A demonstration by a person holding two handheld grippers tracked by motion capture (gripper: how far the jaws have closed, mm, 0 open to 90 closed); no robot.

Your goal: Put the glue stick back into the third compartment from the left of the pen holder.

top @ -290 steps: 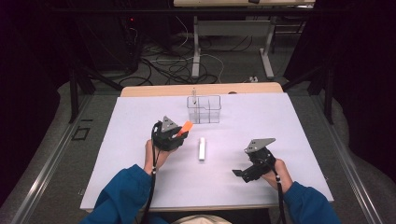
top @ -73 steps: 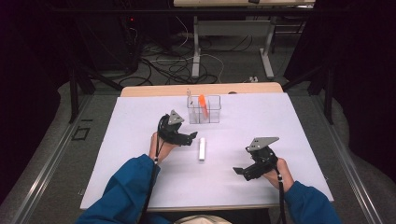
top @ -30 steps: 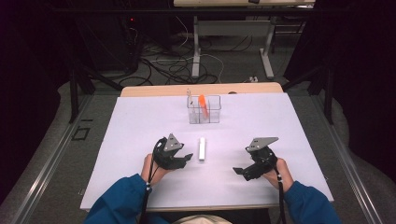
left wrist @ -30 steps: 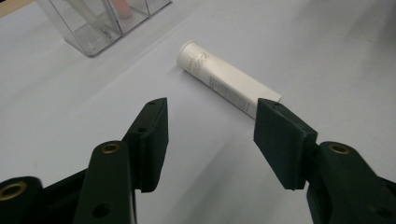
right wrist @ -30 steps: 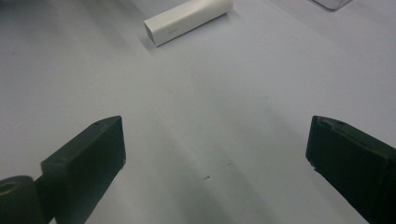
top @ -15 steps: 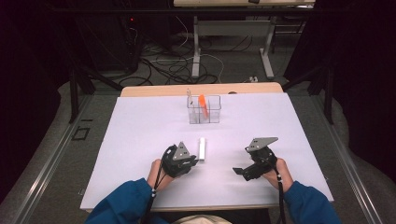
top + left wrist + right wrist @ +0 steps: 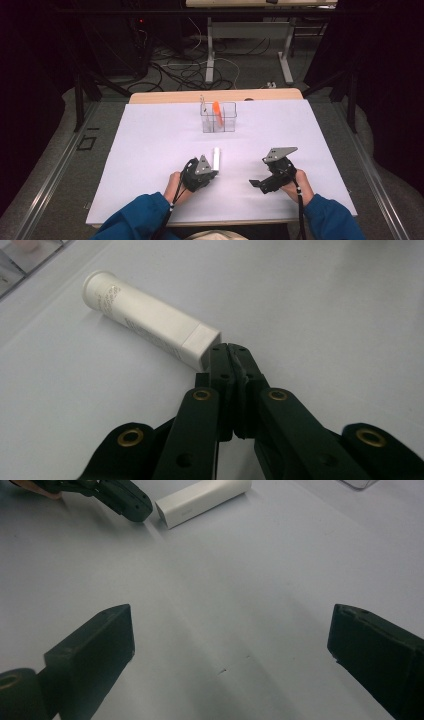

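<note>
On the white sheet [image 7: 150,150], tube [image 7: 150,325] label unreadable, container [image 7: 30,255] cropped

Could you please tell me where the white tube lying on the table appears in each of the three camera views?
High view: the white tube lies mid-table, just right of the left gripper.
Left gripper view: it runs from upper left to centre, its squared end at the shut jaw tips.
Right gripper view: it lies at the top, left of centre.
Shared landmark: the left gripper's black tip beside the tube's squared end.
</note>
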